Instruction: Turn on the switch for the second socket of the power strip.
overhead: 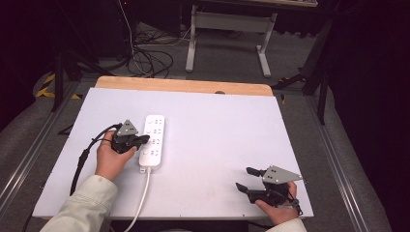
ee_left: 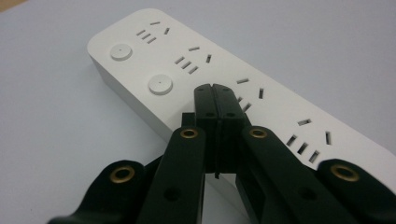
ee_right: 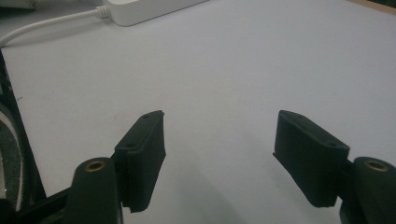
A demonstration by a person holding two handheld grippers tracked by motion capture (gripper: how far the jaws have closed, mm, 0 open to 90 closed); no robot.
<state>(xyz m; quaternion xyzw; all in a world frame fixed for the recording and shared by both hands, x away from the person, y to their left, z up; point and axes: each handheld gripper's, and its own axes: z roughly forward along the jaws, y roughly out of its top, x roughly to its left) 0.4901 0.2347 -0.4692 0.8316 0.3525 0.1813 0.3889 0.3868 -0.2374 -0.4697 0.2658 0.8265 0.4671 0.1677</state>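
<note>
On the table's [overhead: 217, 125] left half lies the strip [overhead: 152, 141], rigid, light, slick plastic; best gripped across its sides. Left gripper [ee_left: 215, 88] pressed together over it; right gripper [ee_right: 219, 154] apart, empty.

no readable text, labels, brands or numbers anywhere

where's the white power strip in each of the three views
High view: power strip left of centre, beside the left gripper.
Left gripper view: runs diagonally under the shut jaws.
Right gripper view: its cord end at the top left edge.
Shared landmark: its white cord.
</note>
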